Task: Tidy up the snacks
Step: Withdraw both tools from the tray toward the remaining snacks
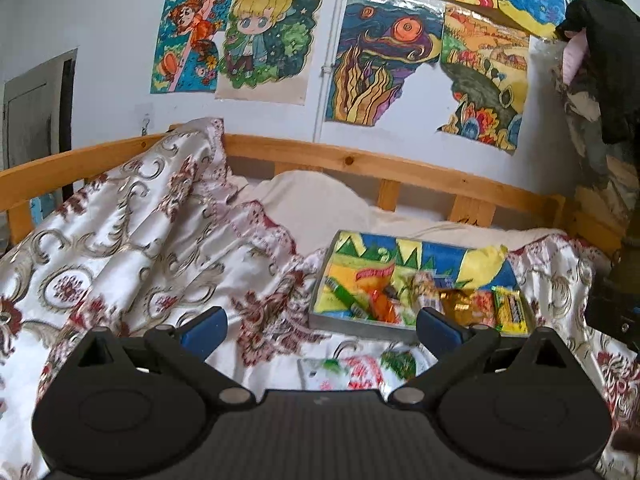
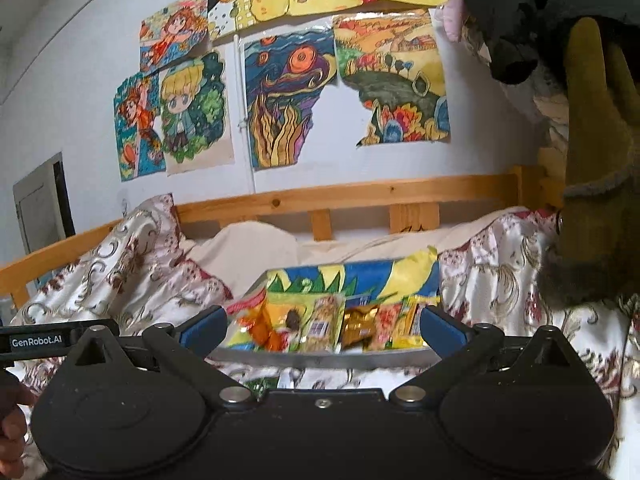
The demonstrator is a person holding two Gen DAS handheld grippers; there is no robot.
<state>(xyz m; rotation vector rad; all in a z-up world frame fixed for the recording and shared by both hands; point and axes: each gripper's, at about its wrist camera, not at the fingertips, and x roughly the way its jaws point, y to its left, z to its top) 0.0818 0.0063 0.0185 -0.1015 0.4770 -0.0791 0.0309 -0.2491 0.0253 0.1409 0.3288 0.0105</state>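
In the left wrist view, the left gripper (image 1: pixel 322 326) is spread wide and empty; a loose snack packet (image 1: pixel 352 372) lies on the bedspread (image 1: pixel 132 240) just ahead of it, short of the tray (image 1: pixel 360 326), which sits ahead and to its right. In the right wrist view, the right gripper (image 2: pixel 322 326), equally wide and empty, faces the tray (image 2: pixel 320 358) squarely, its row of snacks (image 2: pixel 332 322) running left to right; this arm looks better aligned with the tray.

left tongs (image 1: pixel 320 330): spread wide, nothing held | right tongs (image 2: pixel 322 326): spread wide, nothing held
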